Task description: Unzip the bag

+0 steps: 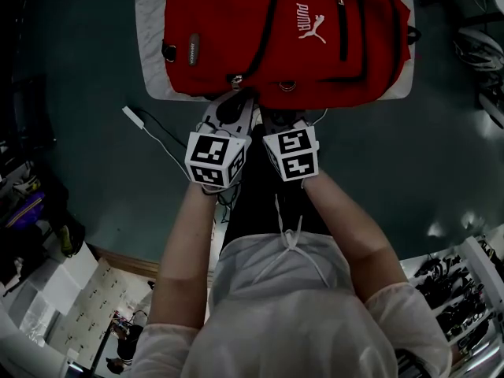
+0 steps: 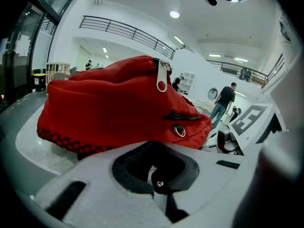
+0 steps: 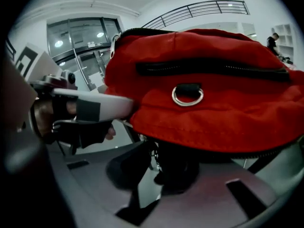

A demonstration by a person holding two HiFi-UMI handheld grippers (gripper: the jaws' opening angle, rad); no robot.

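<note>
A red backpack (image 1: 283,30) lies flat on a white table (image 1: 151,61); both grippers sit at its near edge. A silver zipper pull (image 2: 162,77) hangs at the top of the backpack (image 2: 118,103) in the left gripper view. My left gripper (image 1: 228,110) stops just short of the bag, jaws (image 2: 154,167) shut and empty. My right gripper (image 1: 277,118) reaches under the bag's lower edge (image 3: 204,127), below a metal ring (image 3: 187,95). Its jaws (image 3: 154,163) stand narrow around a small metal piece. Shadow hides whether the pads press on it.
A white cable with a plug (image 1: 135,118) trails over the dark floor left of the grippers. Shelving and clutter line the room's edges (image 1: 465,290). A person (image 2: 223,103) stands far behind the bag. The left gripper's white finger (image 3: 90,106) shows beside the bag.
</note>
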